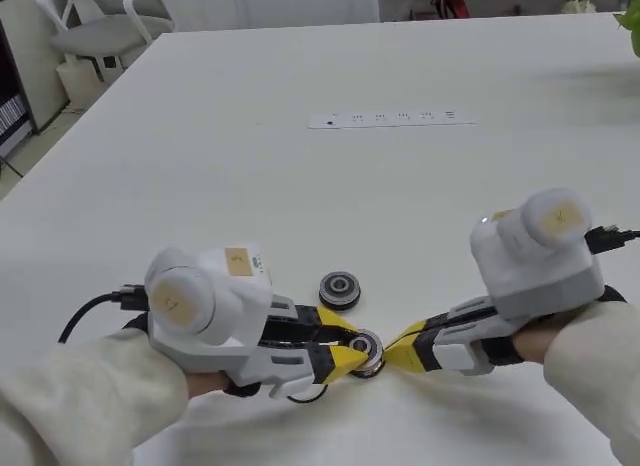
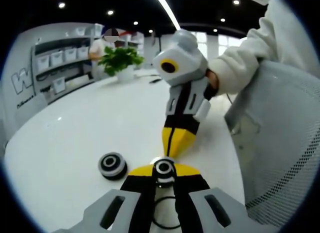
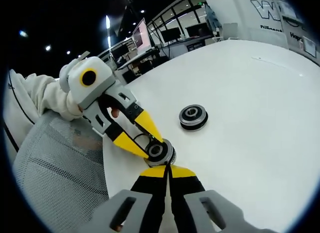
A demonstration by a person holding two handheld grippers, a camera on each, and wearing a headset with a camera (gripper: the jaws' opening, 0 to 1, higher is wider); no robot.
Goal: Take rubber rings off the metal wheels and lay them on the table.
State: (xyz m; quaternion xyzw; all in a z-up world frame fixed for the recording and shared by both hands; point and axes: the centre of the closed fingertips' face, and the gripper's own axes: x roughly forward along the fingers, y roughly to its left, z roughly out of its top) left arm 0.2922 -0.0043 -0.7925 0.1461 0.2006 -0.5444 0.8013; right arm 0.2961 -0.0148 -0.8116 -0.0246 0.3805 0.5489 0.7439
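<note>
A metal wheel (image 1: 365, 346) with a black rubber ring sits low over the white table (image 1: 300, 186), near its front edge. My left gripper (image 1: 357, 355) is shut on this wheel (image 2: 164, 167), with its yellow tips on either side. From the right, my right gripper (image 1: 392, 353) meets the wheel (image 3: 158, 152); its tips (image 3: 168, 169) are pressed together at the rim, pinching the rubber ring. A second ringed wheel (image 1: 340, 288) lies flat just beyond. A loose thin black ring (image 2: 165, 226) lies under my left gripper.
A white power strip (image 1: 390, 119) lies flat at mid-table. A potted plant (image 2: 120, 58) stands at the table's right end. A grey mesh chair (image 3: 60, 183) is at the near edge, and a white chair (image 1: 100, 26) stands off the far left corner.
</note>
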